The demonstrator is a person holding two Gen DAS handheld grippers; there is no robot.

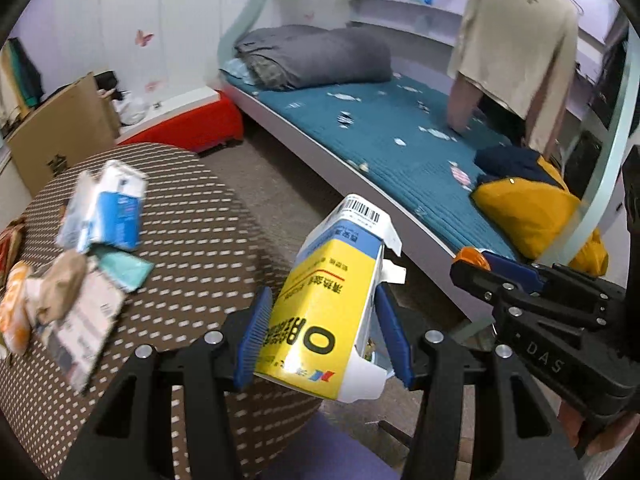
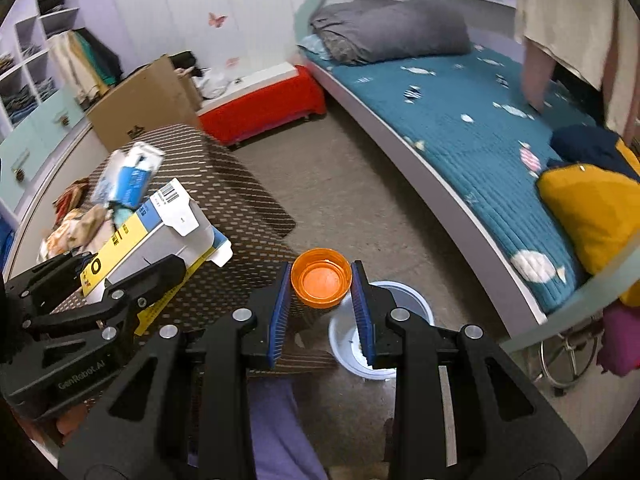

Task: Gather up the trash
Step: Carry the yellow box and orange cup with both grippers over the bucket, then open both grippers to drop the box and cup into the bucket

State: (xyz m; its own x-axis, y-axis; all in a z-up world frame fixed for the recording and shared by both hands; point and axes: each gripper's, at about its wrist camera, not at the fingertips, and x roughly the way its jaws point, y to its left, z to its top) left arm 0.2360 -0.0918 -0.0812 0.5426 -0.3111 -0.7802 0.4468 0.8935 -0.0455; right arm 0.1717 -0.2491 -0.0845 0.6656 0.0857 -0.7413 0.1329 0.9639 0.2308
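Trash still waiting lies at the far left: a loose heap of crumpled paper wrappers and a blue-and-white carton (image 1: 102,210) on the round brown table with the white dash pattern (image 1: 192,216). Moving right, the left gripper (image 1: 324,320) has its blue ribbed pads pressed on both sides of a yellow, blue and white cardboard medicine box (image 1: 332,304), held tilted with its barcoded flap end up and clear of the table. Further right, the right gripper (image 2: 323,286) pinches a round orange plastic bottle cap (image 2: 321,282) between its pads, hollow side facing the camera. Just beyond and below that cap sits the white plastic bin (image 2: 420,306) on the beige floor, beside the bed with the teal quilt (image 2: 460,128).

Both items look ready for dropping, so the step is the carry to the bin. Good practice: bring each load squarely over the bin's mouth before letting go, cap first since it sits nearest. The box is long and its torn flaps could catch the rim, so point it end-down and lower it before releasing. Keep the two tools apart to avoid a knock.
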